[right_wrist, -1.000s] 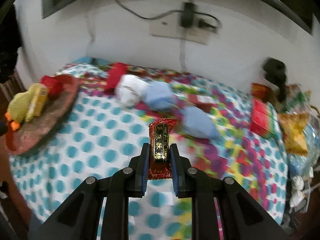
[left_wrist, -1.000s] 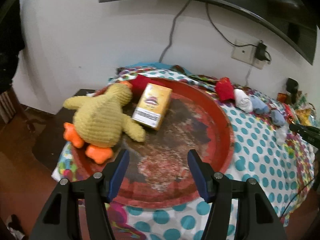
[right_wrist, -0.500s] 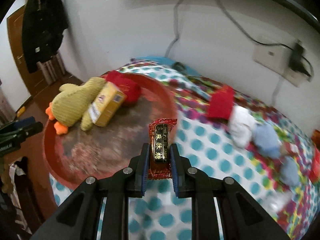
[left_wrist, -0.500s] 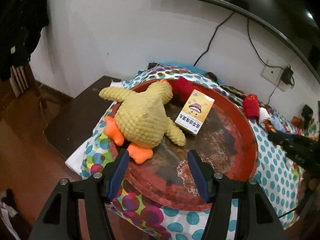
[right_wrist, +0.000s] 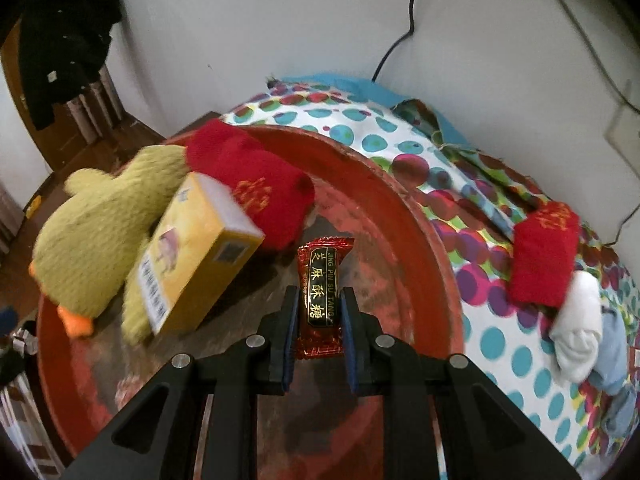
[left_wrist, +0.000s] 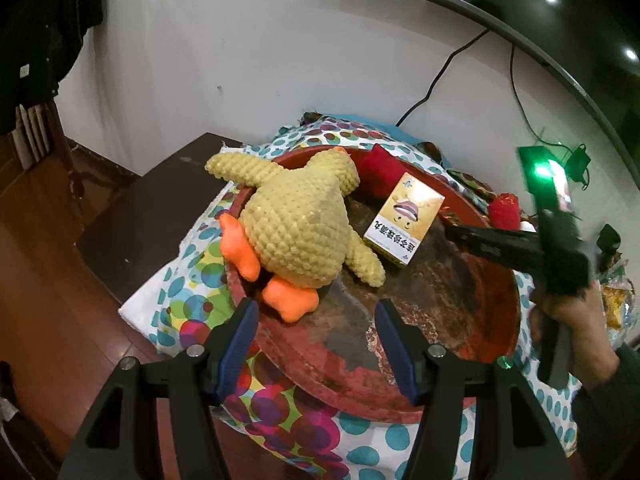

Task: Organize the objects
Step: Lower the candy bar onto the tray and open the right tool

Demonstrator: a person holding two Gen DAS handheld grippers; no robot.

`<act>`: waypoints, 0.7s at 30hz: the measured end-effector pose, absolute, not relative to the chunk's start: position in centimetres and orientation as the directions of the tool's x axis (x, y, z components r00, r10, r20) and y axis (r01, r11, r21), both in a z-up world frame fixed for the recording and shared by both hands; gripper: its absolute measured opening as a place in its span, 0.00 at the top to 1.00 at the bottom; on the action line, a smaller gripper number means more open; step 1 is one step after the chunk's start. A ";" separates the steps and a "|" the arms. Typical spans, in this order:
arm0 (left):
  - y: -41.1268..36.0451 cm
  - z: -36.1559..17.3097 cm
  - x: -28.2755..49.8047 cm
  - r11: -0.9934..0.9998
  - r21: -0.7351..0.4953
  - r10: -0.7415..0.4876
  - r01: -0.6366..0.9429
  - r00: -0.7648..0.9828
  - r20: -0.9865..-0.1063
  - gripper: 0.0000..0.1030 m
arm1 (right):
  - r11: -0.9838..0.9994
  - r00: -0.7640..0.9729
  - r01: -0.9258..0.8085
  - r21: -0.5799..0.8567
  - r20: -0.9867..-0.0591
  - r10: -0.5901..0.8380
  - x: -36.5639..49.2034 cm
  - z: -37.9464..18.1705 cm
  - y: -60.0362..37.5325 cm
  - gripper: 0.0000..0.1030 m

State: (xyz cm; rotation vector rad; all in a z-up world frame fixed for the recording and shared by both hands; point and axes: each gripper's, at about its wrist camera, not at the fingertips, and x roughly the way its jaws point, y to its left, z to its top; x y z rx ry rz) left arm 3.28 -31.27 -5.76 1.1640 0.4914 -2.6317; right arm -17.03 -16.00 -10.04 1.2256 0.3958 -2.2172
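Over the red tray (right_wrist: 436, 240), the right hand-held gripper (right_wrist: 319, 312) pinches a red candy (right_wrist: 320, 300) labelled "JING PIN SU TANG", beside the yellow box (right_wrist: 196, 256). Nearby, the left hand-held gripper (left_wrist: 316, 344) gapes wide, holding nothing.

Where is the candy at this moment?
In the right wrist view, the candy sits between the right gripper's jaws, over the red tray, right of the yellow box.

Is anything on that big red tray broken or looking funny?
Yes. The red tray looks worn: its paint is peeled into dark, patchy bare spots across the middle. The plush duck lies face down, one wing hanging over the rim.
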 end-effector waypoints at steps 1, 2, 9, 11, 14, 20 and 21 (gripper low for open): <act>-31.2 -5.9 3.2 -0.921 -0.214 -0.061 0.326 -0.661 -0.748 0.39 | -0.796 -0.418 0.606 0.012 -0.846 -0.330 -17.4 -10.2 -16.3 0.82; -31.2 -6.0 3.2 -0.922 -0.212 -0.060 0.324 -0.660 -0.749 0.39 | -0.797 -0.420 0.604 0.007 -0.847 -0.325 -17.7 -10.3 -16.5 0.82; -30.3 -7.1 2.5 -0.935 -0.207 -0.028 0.288 -0.642 -0.767 0.39 | -0.797 -0.417 0.603 -0.020 -0.860 -0.294 -18.7 -11.0 -17.1 0.78; -30.2 -7.3 2.4 -0.935 -0.205 -0.028 0.288 -0.638 -0.770 0.39 | -0.798 -0.432 0.602 -0.025 -0.851 -0.299 -18.5 -10.6 -16.8 0.68; -29.9 -7.4 2.4 -0.938 -0.206 -0.022 0.280 -0.640 -0.768 0.39 | -0.804 -0.445 0.595 0.004 -0.831 -0.333 -17.8 -9.5 -15.6 0.58; -27.8 -7.5 2.3 -0.952 -0.194 -0.003 0.237 -0.640 -0.768 0.39 | -0.824 -0.493 0.564 0.056 -0.778 -0.390 -14.6 -6.4 -10.4 0.58; -27.4 -7.5 2.2 -0.954 -0.192 0.003 0.228 -0.639 -0.769 0.39 | -0.829 -0.500 0.556 0.059 -0.773 -0.391 -14.2 -6.1 -9.3 0.58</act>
